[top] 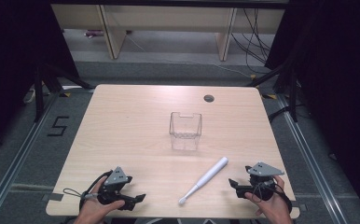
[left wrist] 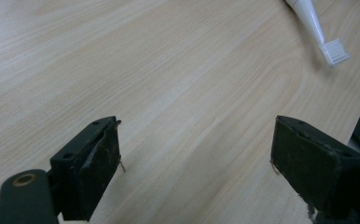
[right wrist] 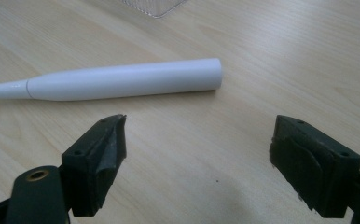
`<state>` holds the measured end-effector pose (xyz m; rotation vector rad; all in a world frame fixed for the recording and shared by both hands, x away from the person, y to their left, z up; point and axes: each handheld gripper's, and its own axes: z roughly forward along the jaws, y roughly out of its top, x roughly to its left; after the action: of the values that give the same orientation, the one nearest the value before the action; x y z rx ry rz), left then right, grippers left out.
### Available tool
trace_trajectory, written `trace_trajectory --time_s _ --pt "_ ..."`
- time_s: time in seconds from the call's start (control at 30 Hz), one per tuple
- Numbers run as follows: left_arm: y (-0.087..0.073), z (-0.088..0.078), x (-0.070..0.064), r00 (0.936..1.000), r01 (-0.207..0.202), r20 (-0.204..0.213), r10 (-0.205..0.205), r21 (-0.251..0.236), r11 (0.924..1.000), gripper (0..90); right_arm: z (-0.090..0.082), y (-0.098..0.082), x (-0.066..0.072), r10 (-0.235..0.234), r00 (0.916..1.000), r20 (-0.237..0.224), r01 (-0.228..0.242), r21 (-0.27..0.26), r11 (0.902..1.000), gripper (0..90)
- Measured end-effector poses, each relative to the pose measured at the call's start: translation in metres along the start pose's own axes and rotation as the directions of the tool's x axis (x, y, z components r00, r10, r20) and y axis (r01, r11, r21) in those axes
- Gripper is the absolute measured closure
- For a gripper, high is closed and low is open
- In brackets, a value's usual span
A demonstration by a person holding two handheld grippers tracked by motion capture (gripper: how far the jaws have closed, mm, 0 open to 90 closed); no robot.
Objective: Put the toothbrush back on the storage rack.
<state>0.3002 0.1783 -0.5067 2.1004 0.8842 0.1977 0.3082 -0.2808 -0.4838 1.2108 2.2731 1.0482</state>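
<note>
A white toothbrush (top: 205, 179) is lying flat on the wooden table (top: 122, 121), its long axis running on a slant: the bristle head is pointing toward the person's edge and somewhat to the left, while the thick handle end is pointing away toward a clear plastic cup (top: 185, 130) that is standing upright farther back. The brush is sitting between the two grippers, nearer the right gripper (top: 236, 186), and nothing is touching it. In the right gripper view the handle (right wrist: 122, 79) is lying crosswise just beyond the fingers (right wrist: 101, 154), which are standing wide apart over bare wood. The left gripper (top: 140, 199) is also holding its fingers (left wrist: 96, 161) spread with nothing between them, and in its view the bristle head (left wrist: 335, 51) is showing well ahead of them and off toward the right finger. The pale table is standing on grey flooring, with light wooden furniture legs and loose cables behind it and dark curtains hanging at both sides.
</note>
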Motion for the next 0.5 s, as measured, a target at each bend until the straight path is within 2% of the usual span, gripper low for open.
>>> trace_trajectory --time_s 0.07,0.1,0.13,0.17,0.2,0.23,0.3,0.33,0.37,0.4,0.43,0.47,0.5 --pt "0.000 -0.001 0.001 0.9999 -0.015 -0.002 0.015 0.011 0.9998 14.9 0.000 0.001 -0.001 -0.023 0.9997 0.013 0.023 -0.021 0.9995 19.2" --pt "0.000 -0.001 0.001 0.9999 -0.015 -0.002 0.015 0.011 0.9998 14.9 0.000 0.001 -0.002 -0.027 0.9996 0.003 0.027 -0.015 0.9995 19.2" --pt "0.000 0.000 0.000 1.0000 0.000 -0.002 0.000 0.000 1.0000 14.9 0.000 0.001 -0.002 -0.027 0.9996 0.003 0.027 -0.015 0.9995 19.2" --pt "0.000 0.000 0.000 1.0000 0.001 -0.002 -0.001 0.001 1.0000 14.9 0.000 0.001 -0.001 -0.016 0.9999 0.006 0.016 -0.014 0.9998 19.2" --pt "0.000 -0.001 0.002 0.9997 -0.022 -0.011 0.022 0.022 0.9995 14.9 0.000 0.002 -0.001 -0.018 0.9998 0.005 0.018 -0.013 0.9998 19.2" --pt "0.000 -0.001 0.002 0.9997 -0.023 -0.007 0.023 0.021 0.9995 14.9 0.000 0.002 0.001 0.007 0.9999 0.008 -0.007 -0.009 0.9999 19.2" --pt "0.001 -0.001 0.002 0.9994 -0.033 -0.010 0.033 0.026 0.9991 14.9 0.002 0.004 -0.001 -0.026 0.9997 0.001 0.026 -0.017 0.9995 19.5" --pt "0.001 -0.001 0.002 0.9995 -0.028 -0.010 0.028 0.023 0.9993 14.9 0.004 0.004 0.000 -0.012 0.9999 -0.009 0.012 -0.026 0.9996 19.7" --pt "0.000 -0.001 0.002 0.9997 -0.023 0.000 0.023 0.023 0.9995 14.9 0.002 0.005 0.004 0.027 0.9996 0.008 -0.027 -0.007 0.9996 20.2" --pt "0.000 0.001 0.001 1.0000 -0.003 -0.001 0.003 0.004 1.0000 14.9 0.005 0.008 0.001 -0.036 0.9994 0.000 0.036 -0.032 0.9989 21.0" --pt "0.000 0.000 0.001 0.9999 -0.011 -0.001 0.011 0.010 0.9999 14.9 0.005 0.009 0.003 -0.015 0.9999 0.001 0.015 -0.017 0.9997 22.0" --pt "0.000 0.000 0.002 0.9999 -0.017 0.000 0.017 0.014 0.9998 14.9 0.007 0.011 0.001 -0.043 0.9990 -0.004 0.043 -0.033 0.9985 23.4" --pt "0.000 -0.001 0.002 0.9999 -0.016 -0.002 0.016 0.011 0.9998 14.9 0.007 0.012 0.001 -0.046 0.9989 0.003 0.046 -0.037 0.9983 23.7"
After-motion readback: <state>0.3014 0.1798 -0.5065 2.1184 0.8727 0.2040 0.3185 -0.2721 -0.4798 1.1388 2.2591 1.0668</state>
